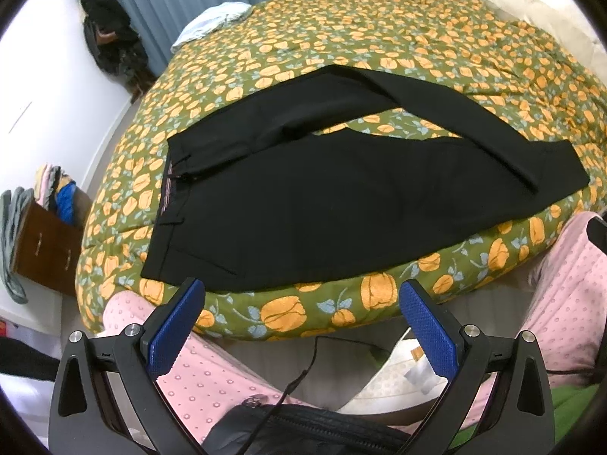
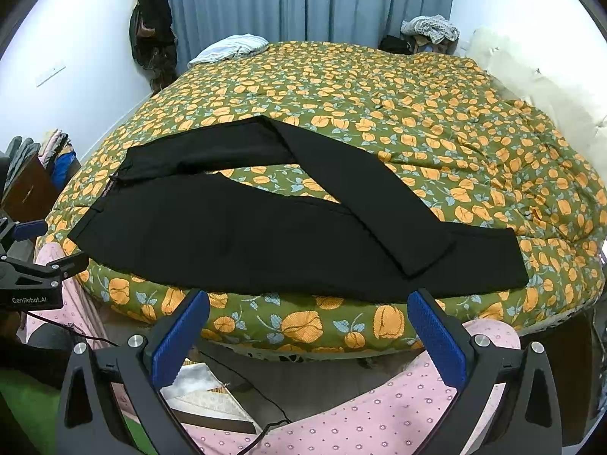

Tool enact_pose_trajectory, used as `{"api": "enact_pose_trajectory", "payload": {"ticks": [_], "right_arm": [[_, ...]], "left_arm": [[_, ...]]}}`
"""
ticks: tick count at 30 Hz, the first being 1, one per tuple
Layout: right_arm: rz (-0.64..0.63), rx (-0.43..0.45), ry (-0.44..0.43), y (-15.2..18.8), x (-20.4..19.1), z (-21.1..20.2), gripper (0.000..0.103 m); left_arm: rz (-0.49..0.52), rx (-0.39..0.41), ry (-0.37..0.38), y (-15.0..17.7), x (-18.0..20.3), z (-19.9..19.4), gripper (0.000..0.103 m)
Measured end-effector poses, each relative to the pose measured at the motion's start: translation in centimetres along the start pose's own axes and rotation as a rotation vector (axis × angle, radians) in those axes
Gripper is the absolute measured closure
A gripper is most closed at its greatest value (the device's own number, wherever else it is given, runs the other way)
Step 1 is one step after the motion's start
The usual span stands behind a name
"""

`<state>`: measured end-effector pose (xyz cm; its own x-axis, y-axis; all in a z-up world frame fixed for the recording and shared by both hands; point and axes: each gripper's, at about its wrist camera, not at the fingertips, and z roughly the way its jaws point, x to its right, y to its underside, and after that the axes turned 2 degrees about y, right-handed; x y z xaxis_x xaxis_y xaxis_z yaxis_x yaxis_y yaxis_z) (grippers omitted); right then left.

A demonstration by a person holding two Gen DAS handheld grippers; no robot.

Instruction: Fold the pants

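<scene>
Black pants [image 1: 326, 204] lie on the floral bed [image 1: 379, 38], far leg crossed over the near one. Left hand-held gripper [image 1: 299, 303] and right hand-held gripper [image 2: 308, 314]: both spread, holding nothing, near the bed's edge.

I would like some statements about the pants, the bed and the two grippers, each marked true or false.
1. The black pants lie on the flowered bedspread. True.
2. The right gripper is shut on a pant leg. False: it is open and holds nothing, short of the bed's edge.
3. One pant leg lies crossed over the other. True.
4. The left gripper is open and apart from the pants. True.
5. The waistband points toward the right side of the bed. False: it is at the left end in both views.
6. The curtain behind the bed is red. False: it is blue-grey.
</scene>
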<state>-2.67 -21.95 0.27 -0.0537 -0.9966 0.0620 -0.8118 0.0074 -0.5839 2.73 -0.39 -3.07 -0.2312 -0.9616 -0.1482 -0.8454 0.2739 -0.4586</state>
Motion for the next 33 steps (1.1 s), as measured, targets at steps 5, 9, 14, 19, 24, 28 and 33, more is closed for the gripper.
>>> {"api": "enact_pose_trajectory", "payload": {"ticks": [5, 9, 14, 19, 24, 28, 33], "right_arm": [[0.004, -0.004, 0.0, 0.0, 0.1, 0.3, 0.0], [0.009, -0.014, -0.004, 0.1, 0.1, 0.8, 0.0], [-0.013, -0.009, -0.011, -0.1, -0.7, 0.9, 0.0], [-0.018, 0.0, -0.025, -0.1, -0.9, 0.9, 0.0], [-0.032, -0.01, -0.036, 0.0, -1.3, 1.1, 0.0], [-0.048, -0.004, -0.038, 0.0, -1.8, 0.9, 0.0], [-0.048, -0.002, -0.038, 0.1, -1.9, 0.8, 0.0]], "left_arm": [[0.015, 0.0, 0.003, -0.2, 0.2, 0.2, 0.001], [0.02, 0.0, 0.006, -0.2, 0.1, 0.4, 0.001], [0.017, 0.002, 0.007, -0.4, 0.3, 0.4, 0.001], [0.028, 0.02, -0.003, -0.6, 0.4, 0.0, 0.001], [0.024, 0.03, -0.006, -0.4, 0.1, -0.2, 0.001], [0.019, 0.036, -0.003, -0.3, 0.0, -0.3, 0.001], [0.027, 0.053, 0.002, -0.4, 0.3, -0.6, 0.001]]}}
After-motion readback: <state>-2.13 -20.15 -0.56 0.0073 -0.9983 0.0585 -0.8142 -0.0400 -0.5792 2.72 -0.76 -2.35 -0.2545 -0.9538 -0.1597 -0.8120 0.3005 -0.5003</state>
